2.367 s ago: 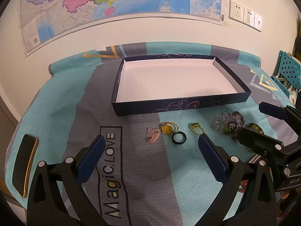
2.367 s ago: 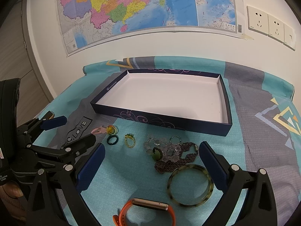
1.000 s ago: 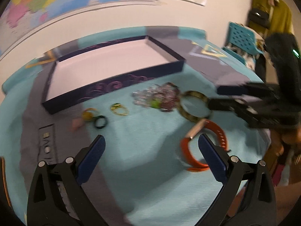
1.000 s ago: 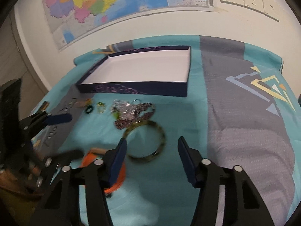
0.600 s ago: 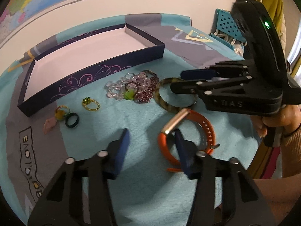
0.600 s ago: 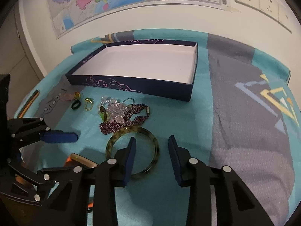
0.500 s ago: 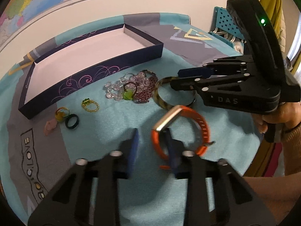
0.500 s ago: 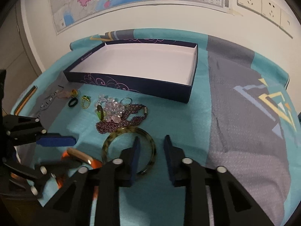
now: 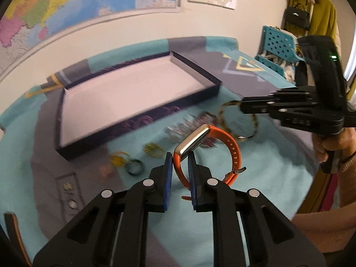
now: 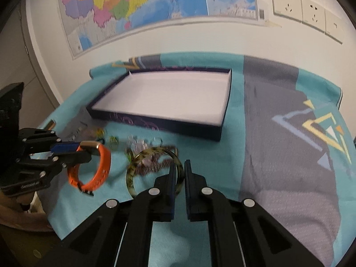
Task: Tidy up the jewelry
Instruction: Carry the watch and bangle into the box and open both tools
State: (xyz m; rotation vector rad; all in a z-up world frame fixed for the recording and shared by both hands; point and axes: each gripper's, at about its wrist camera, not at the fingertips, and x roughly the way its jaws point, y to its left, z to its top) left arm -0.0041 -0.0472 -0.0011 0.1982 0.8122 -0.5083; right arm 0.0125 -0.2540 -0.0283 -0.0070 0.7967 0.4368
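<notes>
In the left wrist view my left gripper [image 9: 180,162] is shut on the orange watch band [image 9: 231,146] and holds it just above the teal cloth. My right gripper [image 9: 241,105] comes in from the right with the tortoiseshell bangle [image 9: 224,111]. In the right wrist view my right gripper [image 10: 180,171] has its jaws closing, pads pressed on the bangle's [image 10: 142,155] rim, which is lifted. My left gripper [image 10: 84,151] holds the orange band [image 10: 102,166] at the left. The dark blue box [image 9: 138,122] with a white floor lies behind and has nothing in it.
A blurred pile of beaded bracelets [image 9: 189,126] and three small rings [image 9: 153,150] lie on the cloth in front of the box. A phone [image 9: 13,233] lies at the left table edge. A person's hand [image 9: 333,142] grips the right tool. A blue basket [image 9: 278,44] stands beyond the table.
Both grippers went from open to shut. The left closed on the orange band, the right on the bangle, and both pieces have risen off the cloth.
</notes>
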